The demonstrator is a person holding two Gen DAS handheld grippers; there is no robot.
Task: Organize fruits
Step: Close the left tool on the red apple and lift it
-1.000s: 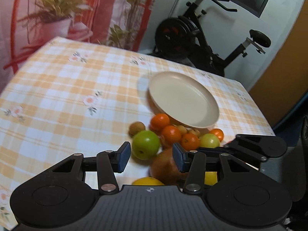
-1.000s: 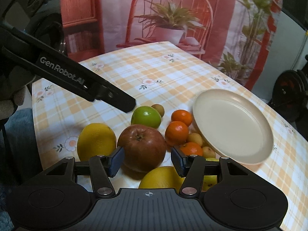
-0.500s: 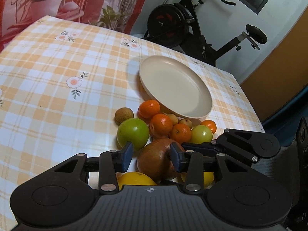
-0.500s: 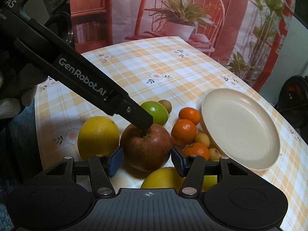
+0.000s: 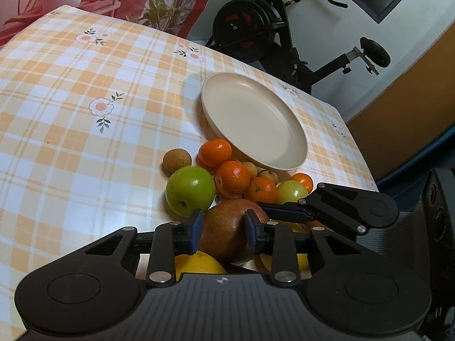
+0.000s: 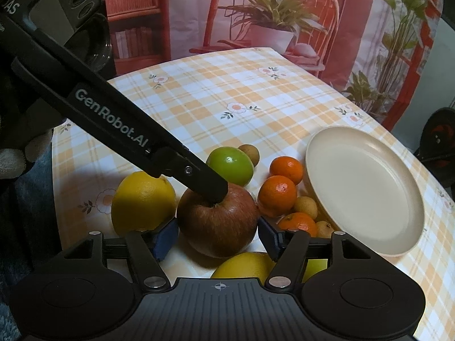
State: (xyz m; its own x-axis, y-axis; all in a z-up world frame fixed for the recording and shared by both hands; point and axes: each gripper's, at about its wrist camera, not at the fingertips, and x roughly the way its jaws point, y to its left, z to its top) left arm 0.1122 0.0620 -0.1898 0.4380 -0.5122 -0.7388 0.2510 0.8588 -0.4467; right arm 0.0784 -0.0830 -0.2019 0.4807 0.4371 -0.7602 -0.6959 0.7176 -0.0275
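Note:
A red apple [image 5: 227,227] [image 6: 219,221] lies in a heap of fruit beside an empty cream plate [image 5: 256,119] [image 6: 361,187]. My left gripper [image 5: 223,234] [image 6: 213,191] rests its tips on the apple's top at the stem hollow. Its jaws are narrow and closing, and whether the pads pinch the apple is unclear. My right gripper [image 6: 217,238] flanks the apple's sides. Its jaws are opening, the apple sits between them, and the pads barely clear it. Around the apple lie a green apple [image 5: 190,190] [image 6: 230,164], several mandarins [image 5: 232,181] and a yellow citrus [image 6: 143,201].
A second yellow fruit [image 6: 244,265] lies just under the right gripper. A brown longan [image 5: 177,160] and a pale green fruit [image 5: 291,193] edge the heap. The checked tablecloth [image 5: 85,142] stretches left. An exercise bike [image 5: 284,28] stands past the table. A gloved hand [image 6: 11,159] is at the left.
The left gripper came in over the red apple, set its tips on the top and narrowed. The right jaws widened around the apple. The fruit stayed in place.

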